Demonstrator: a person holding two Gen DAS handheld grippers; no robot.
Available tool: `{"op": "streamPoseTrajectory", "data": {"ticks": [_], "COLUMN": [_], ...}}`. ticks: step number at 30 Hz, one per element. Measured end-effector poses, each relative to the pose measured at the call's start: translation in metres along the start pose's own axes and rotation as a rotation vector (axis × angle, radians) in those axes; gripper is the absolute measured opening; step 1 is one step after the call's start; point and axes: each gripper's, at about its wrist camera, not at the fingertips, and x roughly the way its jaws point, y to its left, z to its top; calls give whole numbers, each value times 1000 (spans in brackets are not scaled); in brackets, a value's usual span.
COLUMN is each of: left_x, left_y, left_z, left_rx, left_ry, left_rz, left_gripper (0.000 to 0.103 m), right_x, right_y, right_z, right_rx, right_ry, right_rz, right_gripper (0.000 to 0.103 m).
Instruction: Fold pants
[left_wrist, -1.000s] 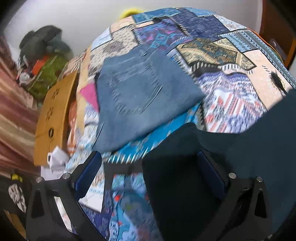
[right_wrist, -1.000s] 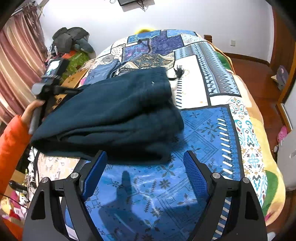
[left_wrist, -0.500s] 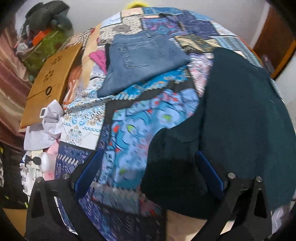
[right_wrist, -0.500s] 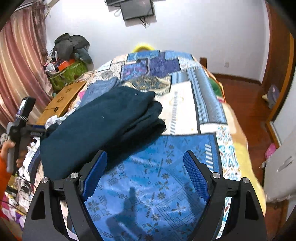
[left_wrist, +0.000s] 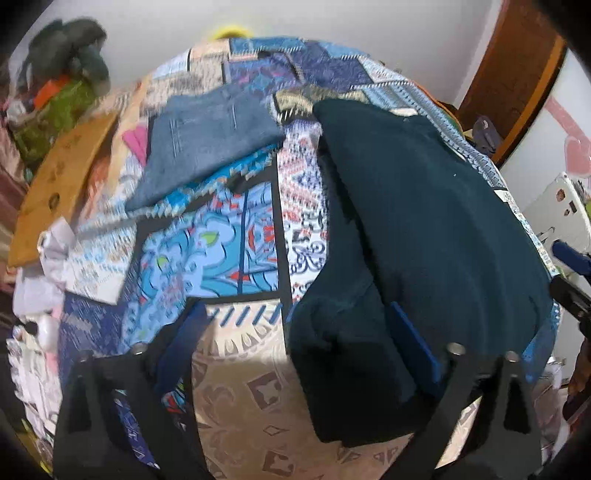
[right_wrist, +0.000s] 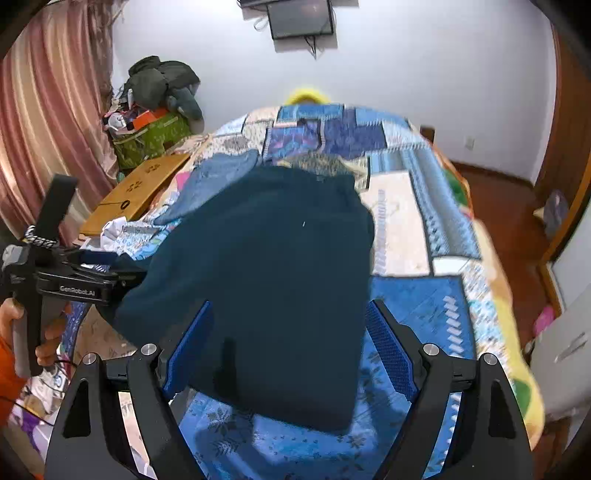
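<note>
Your left gripper has its blue fingers spread wide, one pad against a corner of the dark teal pants. Your right gripper is equally wide — nothing held — its fingers over the pants' near edge. The pants lie folded on the patchwork bed — folded jeans beyond, a wooden board at bedside.

White walls, a wall-mounted screen, striped pink curtains, reddish wooden floor.
</note>
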Motion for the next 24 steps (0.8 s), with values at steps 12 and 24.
{"op": "streamPoseTrajectory", "data": {"ticks": [12,24], "left_x": [-12,-34], "left_y": [27,24], "left_z": [-24,63], "left_rx": [-4,3], "left_ry": [-49,-161], "left_rz": [60,56], "left_gripper": [70,79], "right_x": [29,14], "right_y": [-31,-44], "right_z": [-16,30], "right_rx": [90,64], "right_ry": [106,56], "right_rz": [70,56], "right_gripper": [48,50]}}
